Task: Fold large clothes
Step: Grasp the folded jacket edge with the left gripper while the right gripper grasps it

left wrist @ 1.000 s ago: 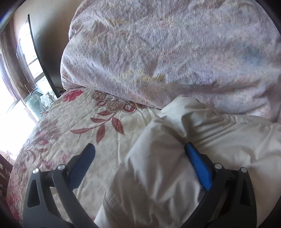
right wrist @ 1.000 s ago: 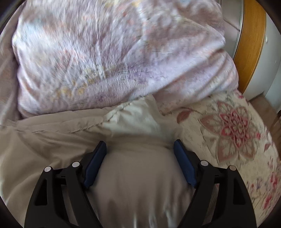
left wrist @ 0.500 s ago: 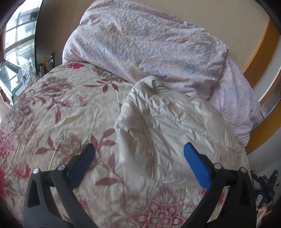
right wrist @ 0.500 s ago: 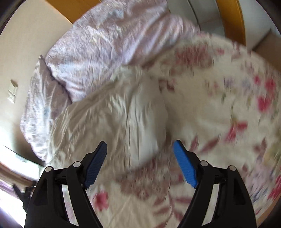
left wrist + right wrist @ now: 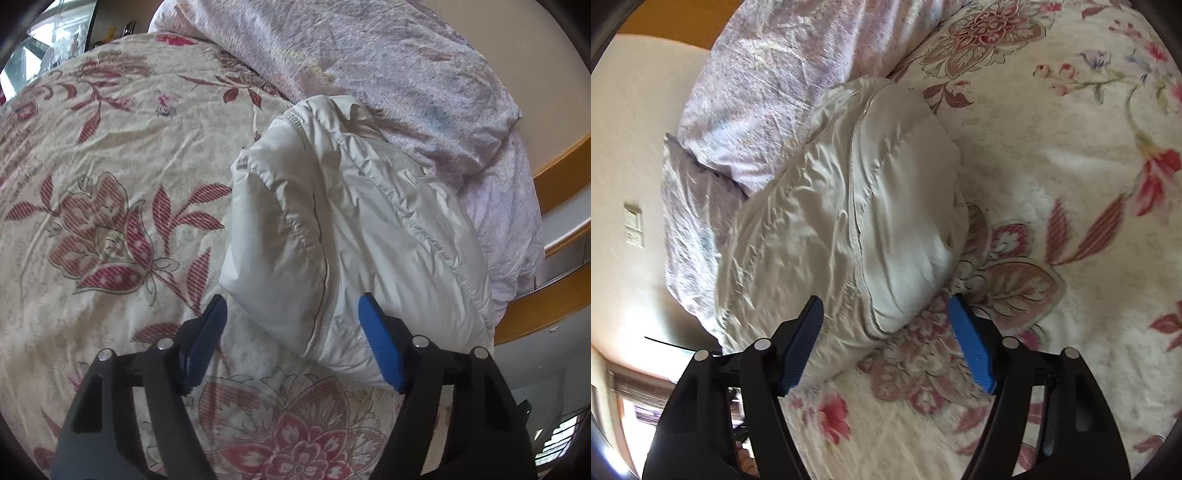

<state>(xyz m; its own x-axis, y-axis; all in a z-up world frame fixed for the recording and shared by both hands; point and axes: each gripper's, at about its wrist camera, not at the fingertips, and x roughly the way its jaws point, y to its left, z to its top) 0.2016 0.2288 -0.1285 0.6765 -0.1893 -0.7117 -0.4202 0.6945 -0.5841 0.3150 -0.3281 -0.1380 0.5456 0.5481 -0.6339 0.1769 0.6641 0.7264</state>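
On the flowered bedspread, at about nine o'clock in the left wrist view, red blooms and leaves run up to a windowed corner at eleven o'clock; toward the centre lies the folded white puffy jacket, its far end pushed against the pale lilac duvet heaped from twelve to two o'clock, with an orange wooden bed frame at three. The left gripper hangs over the jacket's near end, its jaws spread and closing, the blue pads on either side of the padded edge; whether the right pad brushes the fabric I cannot tell. In the right wrist view a wall with a pale switch plate shows at nine o'clock, something the other camera misses, then the duvet at eleven, the jacket in the middle and open bedspread from one to five o'clock. The right gripper also stands with jaws parted and closing, the jacket's near corner between the tips but not pinched. Only the left view shows the bed frame and window; nothing lies between either gripper and the jacket.
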